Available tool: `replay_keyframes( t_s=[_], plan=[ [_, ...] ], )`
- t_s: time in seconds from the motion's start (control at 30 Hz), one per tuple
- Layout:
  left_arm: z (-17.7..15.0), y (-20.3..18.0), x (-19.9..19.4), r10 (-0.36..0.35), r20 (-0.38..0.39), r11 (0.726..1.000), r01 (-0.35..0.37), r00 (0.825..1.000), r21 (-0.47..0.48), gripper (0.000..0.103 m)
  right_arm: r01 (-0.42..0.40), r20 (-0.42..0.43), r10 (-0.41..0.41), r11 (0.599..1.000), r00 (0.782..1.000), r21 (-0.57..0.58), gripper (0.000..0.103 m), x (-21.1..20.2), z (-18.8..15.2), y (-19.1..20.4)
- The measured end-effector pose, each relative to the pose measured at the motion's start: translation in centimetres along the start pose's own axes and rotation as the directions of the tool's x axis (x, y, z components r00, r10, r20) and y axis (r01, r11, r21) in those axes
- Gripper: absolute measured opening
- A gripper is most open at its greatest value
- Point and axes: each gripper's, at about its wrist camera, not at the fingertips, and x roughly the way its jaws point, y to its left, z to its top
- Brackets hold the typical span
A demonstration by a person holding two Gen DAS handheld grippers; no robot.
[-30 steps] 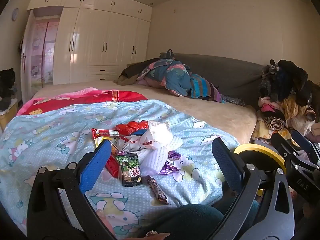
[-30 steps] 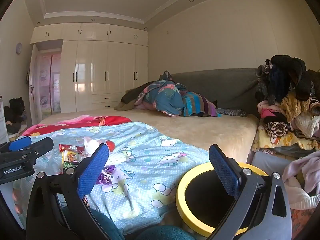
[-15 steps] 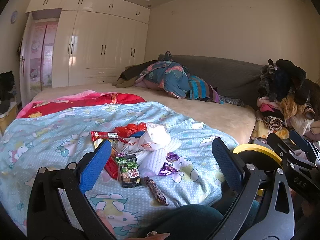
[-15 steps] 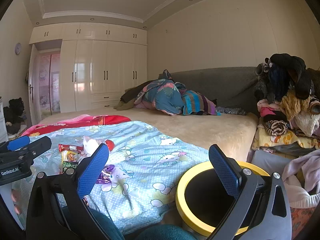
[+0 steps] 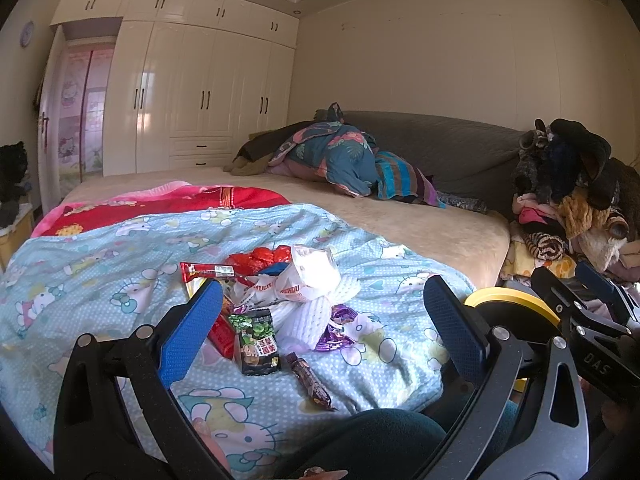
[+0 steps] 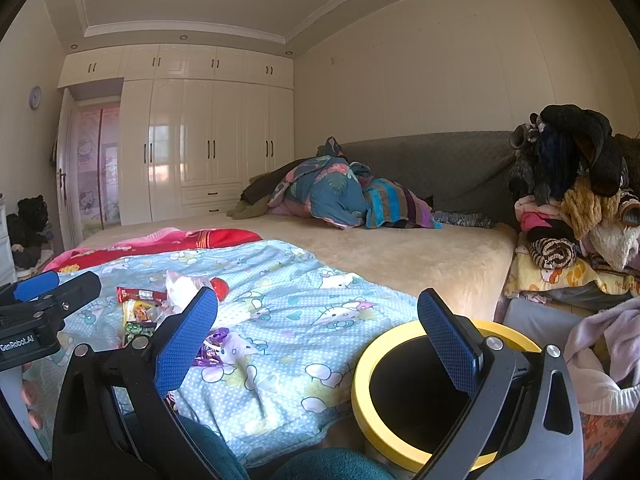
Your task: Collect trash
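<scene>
Barely any change since a sec ago: both views drifted slightly, trash pile untouched. Left gripper [image 5: 320, 322] jaws wide apart, holding nothing, hovering over near edge of light-blue cartoon-print blanket [image 5: 120, 264]. Between its fingers sits trash pile: crumpled white plastic bag [image 5: 308, 276], dark green snack packet [image 5: 258, 340], brown candy-bar wrapper [image 5: 310, 380], purple foil wrapper [image 5: 336, 326], red wrapper [image 5: 206, 270]. Right gripper [image 6: 316, 338] also spread open, empty, above yellow-rimmed round black bin [image 6: 400, 344], just beside blanket's right edge.
</scene>
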Motion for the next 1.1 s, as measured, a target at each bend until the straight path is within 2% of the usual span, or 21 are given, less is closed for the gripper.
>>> replay_keyframes(
  t_s=[0.7,0.93,1.1],
  plan=[
    [0.1,0.1,0.0,-0.005,-0.001,1.000,0.005,1.000,-0.008,0.093,0.002,-0.009,-0.002,1.000,1.000,0.005,0.097,0.5,-1.4,0.1],
    [0.4,1.6,0.0,-0.004,-0.022,0.997,0.003,1.000,-0.074,0.093,-0.061,-0.047,0.060,0.998,0.997,-0.021,0.097,1.2,-2.4,1.3],
    [0.3,3.3,0.5,0.023,-0.033,0.993,-0.026,0.999,-0.113,0.093,-0.128,-0.087,0.124,0.991,0.989,-0.046,0.097,1.9,-1.5,2.7]
  ],
)
